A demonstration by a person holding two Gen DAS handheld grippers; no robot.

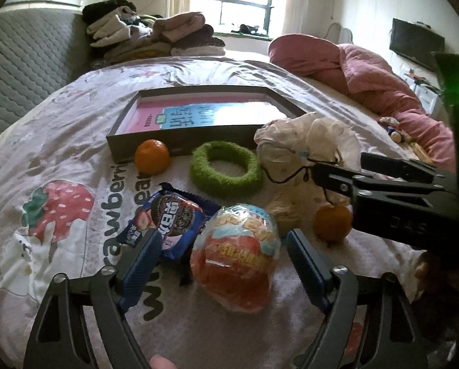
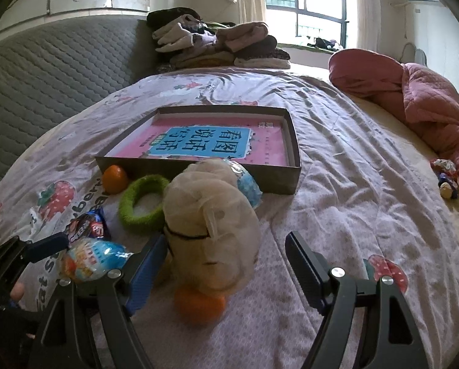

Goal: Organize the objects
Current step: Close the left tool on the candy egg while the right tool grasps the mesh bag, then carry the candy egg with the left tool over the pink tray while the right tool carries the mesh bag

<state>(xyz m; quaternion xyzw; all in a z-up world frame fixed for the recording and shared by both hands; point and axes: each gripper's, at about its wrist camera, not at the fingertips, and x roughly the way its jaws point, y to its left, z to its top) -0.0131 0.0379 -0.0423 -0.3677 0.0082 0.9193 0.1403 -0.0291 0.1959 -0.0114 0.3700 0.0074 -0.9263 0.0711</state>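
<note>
My left gripper [image 1: 224,235] is open low over the bed, with a foil-wrapped toy egg [image 1: 235,255] lying between its blue pads and untouched by either. My right gripper [image 2: 226,238] is open too, its fingers on either side of a white mesh pouf [image 2: 211,230] that rests on an orange [image 2: 198,304]. Behind these lie an Oreo pack [image 1: 174,218], a green fuzzy ring [image 1: 226,166] and a second orange [image 1: 152,156]. A dark shallow box [image 1: 180,144] with a pink book inside sits further back. Another blue wrapped egg [image 2: 247,184] shows behind the pouf.
A strawberry-print sheet [image 2: 352,203] covers the bed. Folded clothes [image 2: 217,46] are stacked at the far end by the grey quilted headboard [image 2: 45,86]. A pink quilt [image 2: 420,98] is bunched along the right, with small toys [image 2: 447,178] beside it.
</note>
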